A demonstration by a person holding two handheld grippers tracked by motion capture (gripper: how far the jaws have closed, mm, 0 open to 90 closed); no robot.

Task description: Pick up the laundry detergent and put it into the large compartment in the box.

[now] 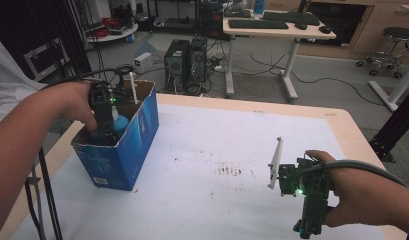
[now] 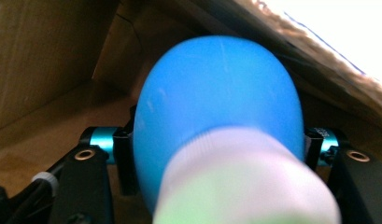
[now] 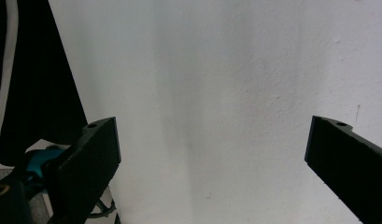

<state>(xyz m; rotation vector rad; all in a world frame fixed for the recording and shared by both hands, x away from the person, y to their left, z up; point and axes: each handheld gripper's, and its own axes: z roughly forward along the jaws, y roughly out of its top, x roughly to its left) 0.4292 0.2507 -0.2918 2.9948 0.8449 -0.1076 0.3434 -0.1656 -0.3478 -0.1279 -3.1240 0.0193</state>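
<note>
A blue cardboard box [image 1: 127, 150] stands open at the table's left side. My left gripper [image 1: 104, 131] reaches down into it. In the left gripper view, that gripper [image 2: 219, 149] is shut on a round blue bottle [image 2: 216, 102] with a white cap [image 2: 244, 186], one jaw pressed against each side. The blue bottle [image 1: 121, 124] peeks out beside the gripper inside the box. My right gripper [image 1: 308, 227] hovers low over the white table cover [image 1: 217, 150] near the front right. Seen in its own view, the right gripper [image 3: 212, 154] is open, its jaws wide apart with nothing between them.
A thin white stick [image 1: 133, 87] pokes up from the box's far corner. Brown marks [image 1: 228, 170] stain the cover mid-table. The box's brown inner walls [image 2: 39, 60] close in around the left gripper. Beyond the table are computer towers [image 1: 187, 62] and a desk [image 1: 277, 30].
</note>
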